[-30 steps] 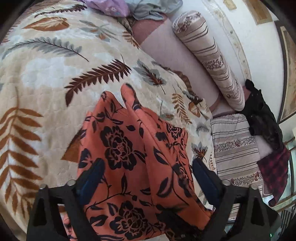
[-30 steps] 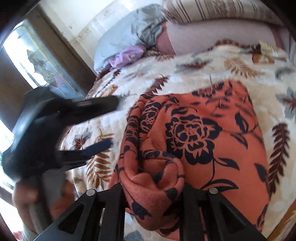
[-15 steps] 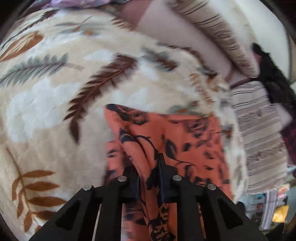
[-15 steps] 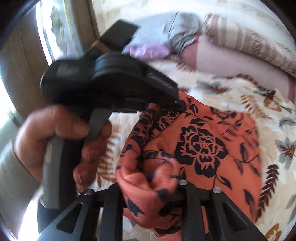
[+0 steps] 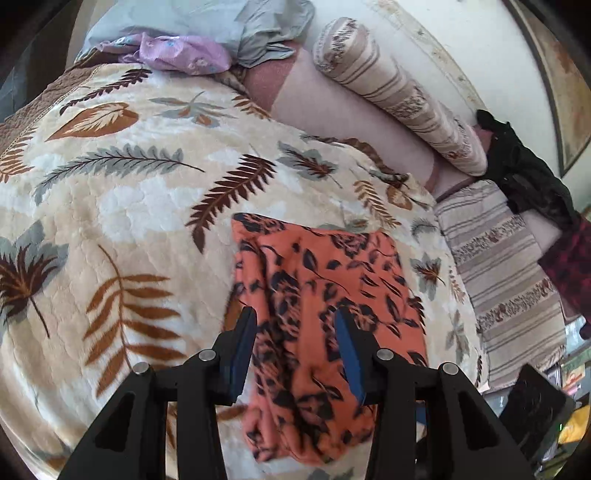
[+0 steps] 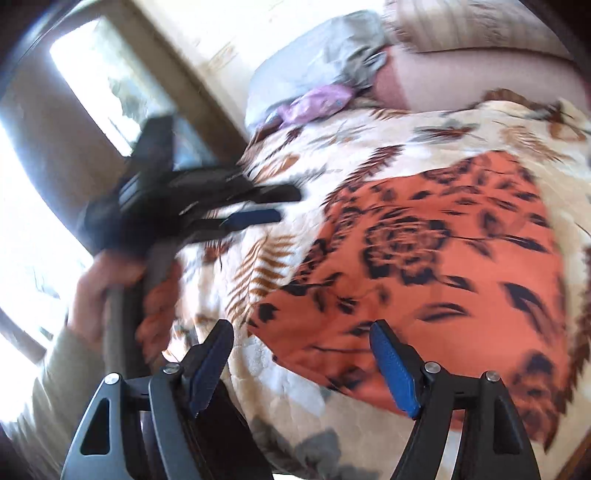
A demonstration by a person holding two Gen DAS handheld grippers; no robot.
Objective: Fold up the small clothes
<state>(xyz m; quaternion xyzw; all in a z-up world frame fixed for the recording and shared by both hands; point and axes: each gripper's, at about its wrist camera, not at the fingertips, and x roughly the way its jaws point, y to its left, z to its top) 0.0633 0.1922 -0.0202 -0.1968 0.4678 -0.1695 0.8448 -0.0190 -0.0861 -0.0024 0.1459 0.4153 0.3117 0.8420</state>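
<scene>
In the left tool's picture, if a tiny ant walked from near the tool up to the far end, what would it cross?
Orange flowery cloth → leafy blanket → purple cloth → grey cloth.

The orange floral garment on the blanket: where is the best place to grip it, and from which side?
Probably the near hem of the orange floral garment. It lies flat, so only edges offer something to pinch. The right gripper, jaws opening and empty, already faces that near corner.
</scene>
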